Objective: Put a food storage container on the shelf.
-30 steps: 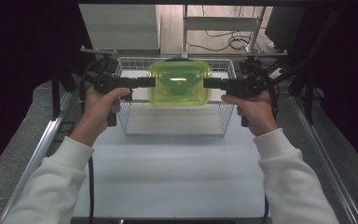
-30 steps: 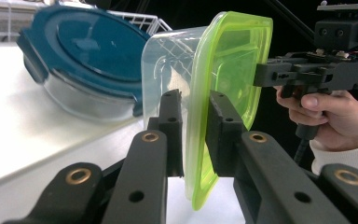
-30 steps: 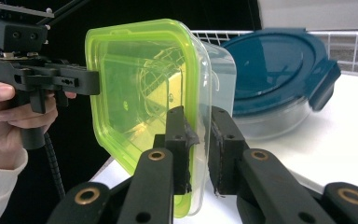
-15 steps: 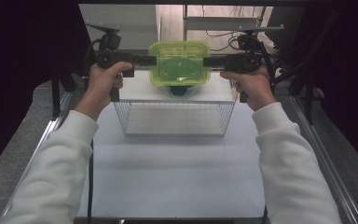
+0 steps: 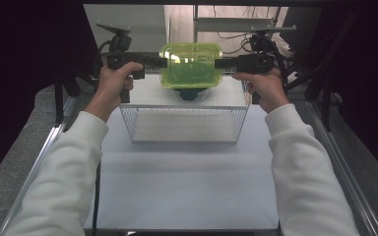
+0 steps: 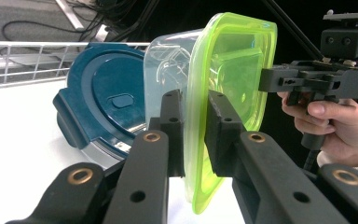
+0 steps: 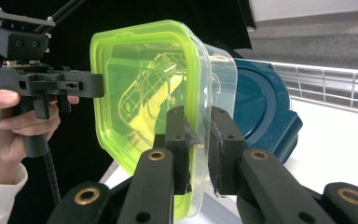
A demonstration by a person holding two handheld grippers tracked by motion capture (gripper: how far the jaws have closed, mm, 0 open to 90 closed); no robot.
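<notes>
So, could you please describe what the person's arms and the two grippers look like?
Both arms wear white long sleeves. The left gripper and the right gripper are matt black pistol-grip tools, each with two flat jaws bearing brass-ringed holes and a boxy black module on top. A black ribbed cable trails from the left gripper's handle.

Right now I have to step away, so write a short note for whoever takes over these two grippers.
Left gripper: shut on the left edge of the green-lidded container.
Right gripper: shut on the container's right edge.
Container: clear tub with lime-green lid on, held level between both grippers in the air, beyond the wire basket and above the dark blue lidded container standing on the white table.
Done: container lifted clear of the basket.
Left, likely: lower it, probably onto the blue one, and open both grippers together.
</notes>
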